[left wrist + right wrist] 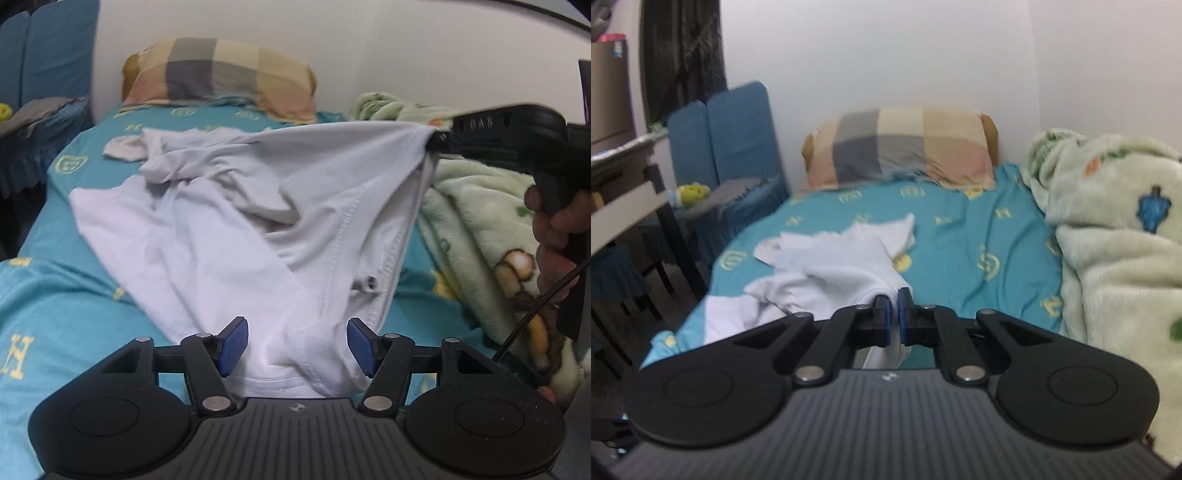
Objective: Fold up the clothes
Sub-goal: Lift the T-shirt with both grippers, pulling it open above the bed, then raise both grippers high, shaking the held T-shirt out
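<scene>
- Bed (44, 302) with a teal sheet printed with pale yellow letters takes up most of both views; white wall (369, 44) behind its head.
- White T-shirt (207, 229) lies crumpled on the sheet at mid-bed. Long axis runs roughly from the near edge of the bed toward the pillow; collar end is near the left gripper, sleeves bunched at the far end.
- One hem edge of the shirt is lifted off the sheet and stretched taut up to the right in the left wrist view.
- Pale green fleece blanket (1115, 258) with cartoon prints is heaped along the right side of the bed, just beside the shirt and under the lifted edge.
- Checked pillow (221, 74) in tan, grey and pink sits against the wall, apart from the shirt.
- Blue-covered chair (738, 140) stands left of the bed; grey cloth and a small yellow-green toy (692, 192) rest on its seat.
- Table edge (624, 173) and a dark curtain further left.
- Right gripper (893, 308): jaws clenched on a fold of the shirt; a hand (557, 236) holds its grip.
- Left gripper (297, 345): jaws spread wide; shirt collar lies between the blue pads (233, 345), neither pad pressing on it.
</scene>
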Tool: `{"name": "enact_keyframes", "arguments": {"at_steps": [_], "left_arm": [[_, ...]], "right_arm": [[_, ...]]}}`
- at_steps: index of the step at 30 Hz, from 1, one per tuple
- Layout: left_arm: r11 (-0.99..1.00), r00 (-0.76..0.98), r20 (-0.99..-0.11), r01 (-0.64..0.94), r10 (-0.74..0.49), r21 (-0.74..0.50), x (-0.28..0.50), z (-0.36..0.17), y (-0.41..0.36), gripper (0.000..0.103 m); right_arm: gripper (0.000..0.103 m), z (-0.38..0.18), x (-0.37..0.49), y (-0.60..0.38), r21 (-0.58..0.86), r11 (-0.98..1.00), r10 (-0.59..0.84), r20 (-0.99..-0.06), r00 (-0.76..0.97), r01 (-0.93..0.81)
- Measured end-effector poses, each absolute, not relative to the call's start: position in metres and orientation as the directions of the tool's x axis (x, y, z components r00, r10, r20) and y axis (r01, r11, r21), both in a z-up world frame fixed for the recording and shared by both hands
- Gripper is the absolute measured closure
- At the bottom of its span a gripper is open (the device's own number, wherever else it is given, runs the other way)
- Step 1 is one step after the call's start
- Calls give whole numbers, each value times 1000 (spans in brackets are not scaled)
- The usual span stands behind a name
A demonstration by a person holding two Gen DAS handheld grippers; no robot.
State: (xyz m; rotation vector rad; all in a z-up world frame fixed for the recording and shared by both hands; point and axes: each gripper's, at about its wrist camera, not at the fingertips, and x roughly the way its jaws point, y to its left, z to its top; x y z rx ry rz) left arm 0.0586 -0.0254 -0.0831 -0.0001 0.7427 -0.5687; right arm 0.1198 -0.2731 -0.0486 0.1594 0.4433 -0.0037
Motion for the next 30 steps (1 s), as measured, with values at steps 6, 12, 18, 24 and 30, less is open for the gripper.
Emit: {"name": "enact_keyframes", "arguments": {"at_steps": [6,12,18,24,30], "left_arm": [[866,623,-643,482,-446,-133,62,-93,-44,37],[902,573,-722,398,-388,-169,75,-113,-42,42],[918,602,-721,376,-344,-123,69,-109,-39,64],[955,723,-624,223,-296,-194,64,-79,-5,93],[954,874,-407,173,-263,-245,35,-8,35,95]], "right_arm": [[96,-47,113,-263,153,988,74,-396,915,-14],[96,-36,102,-260,159,987,67,-297,953,-20],[96,-30,92,-262,155,988,45,-219,975,-11],[96,-35,89,-258,108,994,-14,-169,985,33],[96,-1,65,-246,145,989,-8,-119,993,25]]}}
